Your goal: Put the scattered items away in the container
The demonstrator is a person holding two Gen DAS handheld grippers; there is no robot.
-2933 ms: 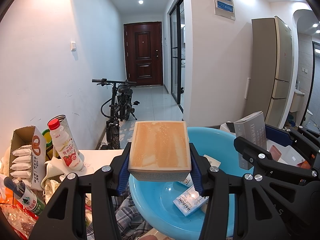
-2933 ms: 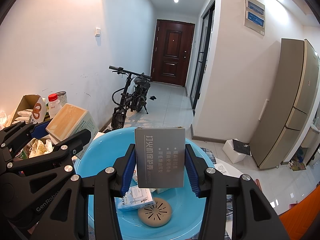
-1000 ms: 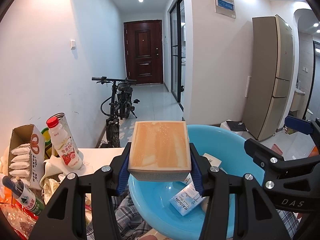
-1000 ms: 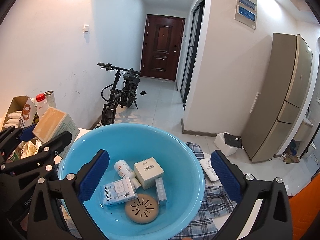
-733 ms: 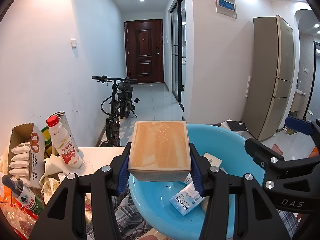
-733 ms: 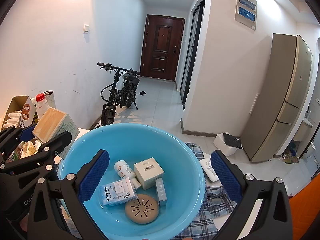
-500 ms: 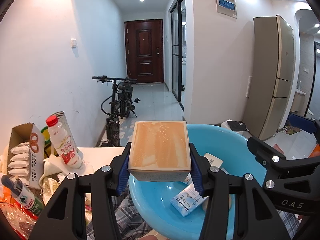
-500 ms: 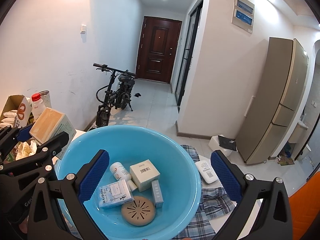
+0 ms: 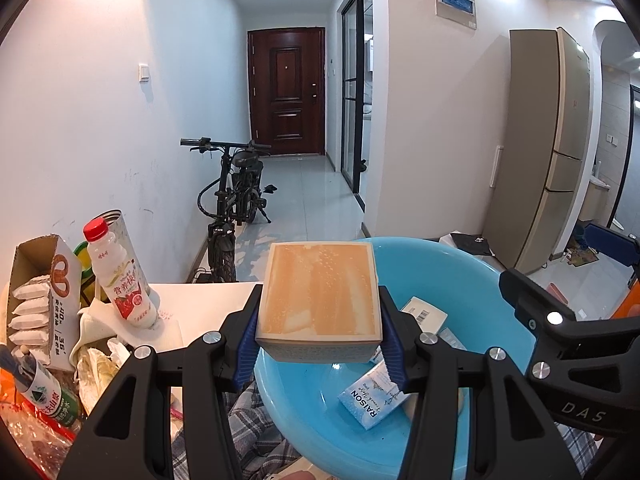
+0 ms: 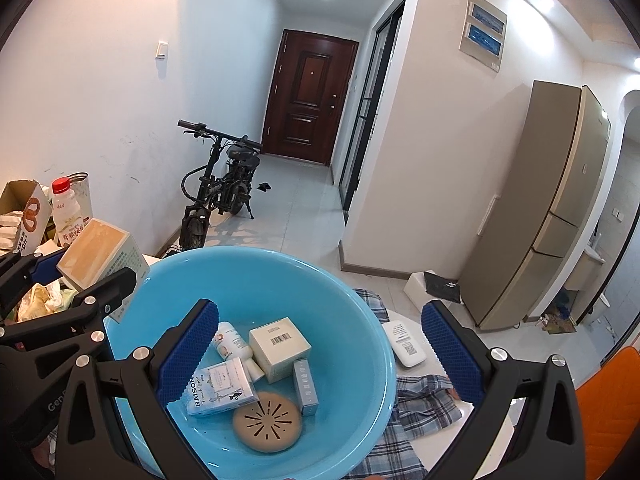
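My left gripper point(image 9: 319, 330) is shut on a tan-topped box point(image 9: 319, 294), held over the near left rim of the blue basin point(image 9: 448, 268). In the right wrist view that box point(image 10: 94, 250) hangs at the left rim of the basin point(image 10: 280, 268). My right gripper point(image 10: 318, 354) stands wide open above the basin with nothing between its blue pads point(image 10: 188, 346). Inside lie a white barcode box point(image 10: 280, 342), a RAISON packet point(image 10: 220, 386), a white bottle point(image 10: 230, 342), a slim grey box point(image 10: 306, 386) and a round tan disc point(image 10: 266, 420).
A white device point(image 10: 406, 344) lies on the plaid cloth point(image 10: 424, 408) right of the basin. Left of it stand a red-capped drink bottle point(image 9: 120, 280), a tin, a snack carton point(image 9: 40, 292), a green bottle point(image 9: 44, 394) and crumpled wrappers. A bicycle point(image 9: 232, 200) stands beyond the table.
The right gripper let go of the grey box into the basin and opened wide, then tilted slightly. The left gripper keeps the tan-topped box in about the same spot.
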